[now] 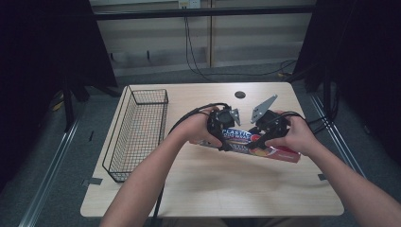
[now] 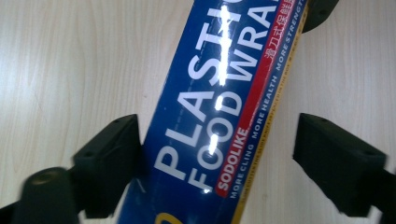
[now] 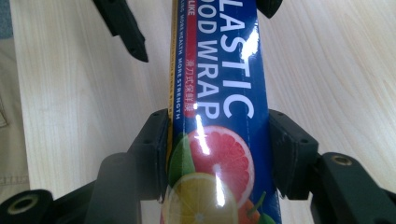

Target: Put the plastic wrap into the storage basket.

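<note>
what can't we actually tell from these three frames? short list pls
- Whether the plastic wrap box rests on the table or is lifted: hands and tools cover it in the high view.
- Box's brand end: cut off by the bottom edge of the left tool view.
- Box's fruit end: cut off by the bottom edge of the right tool view.
- Small print on the box: too small in the high view, glare in both tool views.
- Wire basket contents: mesh too fine to be sure.

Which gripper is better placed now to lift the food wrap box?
The right gripper: both its jaws press the plastic food wrap box. The left gripper touches it with one jaw only; the other stands apart.
</note>
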Motion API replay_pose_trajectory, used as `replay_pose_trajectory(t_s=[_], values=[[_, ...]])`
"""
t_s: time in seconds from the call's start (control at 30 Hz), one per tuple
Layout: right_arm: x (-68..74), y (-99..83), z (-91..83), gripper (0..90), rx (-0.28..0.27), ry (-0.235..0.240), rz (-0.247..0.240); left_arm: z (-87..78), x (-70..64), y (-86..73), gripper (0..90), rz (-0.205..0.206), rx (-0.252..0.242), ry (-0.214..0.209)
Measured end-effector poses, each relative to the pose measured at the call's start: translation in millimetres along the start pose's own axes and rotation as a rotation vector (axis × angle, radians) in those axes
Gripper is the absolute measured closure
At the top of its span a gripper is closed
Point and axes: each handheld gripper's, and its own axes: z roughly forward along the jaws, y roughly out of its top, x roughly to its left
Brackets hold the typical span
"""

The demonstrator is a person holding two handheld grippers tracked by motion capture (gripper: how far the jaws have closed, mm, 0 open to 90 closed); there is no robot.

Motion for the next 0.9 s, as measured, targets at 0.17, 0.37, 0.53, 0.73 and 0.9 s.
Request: replay_pose_trajectory(t_s=[0.17,0.37,0.53,0.73,0.9], values=[[2.4,3.1,-0.7,45.7,-0.025,0.018,0.008,1.3,-1.5,5.9,25.7,0.024,-0.011,-0.016],[2.6,6.7,-1.7,45.8,-0.019,0.005,-0.037,2.1,-1.4,12.0,35.0,0.092,0.018,-0.01],[5.3,6.3,-2.5,45.4,-0.01,0.009,-0.077,1.4,-3.8,15.5,39.5,0.11,0.055,-0.034],[5.1,3.9,-4.7,44.3,-0.018,0.046,-0.143,-1.3,-13.3,21.7,42.2,0.052,0.099,-0.045],[4.5,3.3,-6.2,43.4,-0.03,0.079,-0.153,-4.5,-17.5,24.2,42.7,0.017,0.123,-0.06]])
